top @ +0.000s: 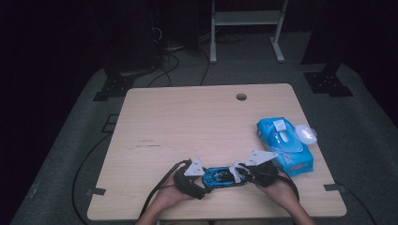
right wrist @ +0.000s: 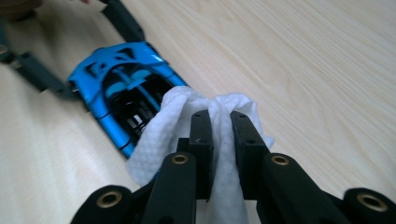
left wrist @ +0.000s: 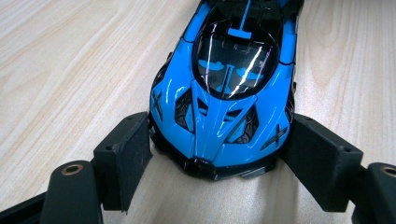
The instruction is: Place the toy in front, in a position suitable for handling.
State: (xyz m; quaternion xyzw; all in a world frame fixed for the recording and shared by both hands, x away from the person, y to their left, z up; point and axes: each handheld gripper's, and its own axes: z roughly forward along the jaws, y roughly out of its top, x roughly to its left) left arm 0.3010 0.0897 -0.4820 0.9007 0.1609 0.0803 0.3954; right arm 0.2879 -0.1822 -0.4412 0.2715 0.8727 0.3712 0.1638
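Observation:
A blue and black toy car (top: 219, 177) lies near the front edge of the wooden table (top: 187, 122). My left gripper (top: 205, 181) has its jaws on either side of the car's nose (left wrist: 229, 93), and the pads (left wrist: 133, 149) touch its flanks. Pinched in my shut right gripper (right wrist: 220, 122) is a white wipe (right wrist: 170, 123), which rests on the car's rear end (right wrist: 112, 79). In the high view the right gripper (top: 240, 174) meets the car from the right, with the wipe (top: 236, 172) bunched at its tip. The left gripper's jaws (right wrist: 42, 77) appear at the far end of the car.
A blue pack of wet wipes (top: 285, 144) lies at the table's right side, its white lid (top: 306, 133) flipped open. A round cable hole (top: 241, 97) sits near the far edge. A metal stand (top: 246, 28) and cables are on the floor beyond.

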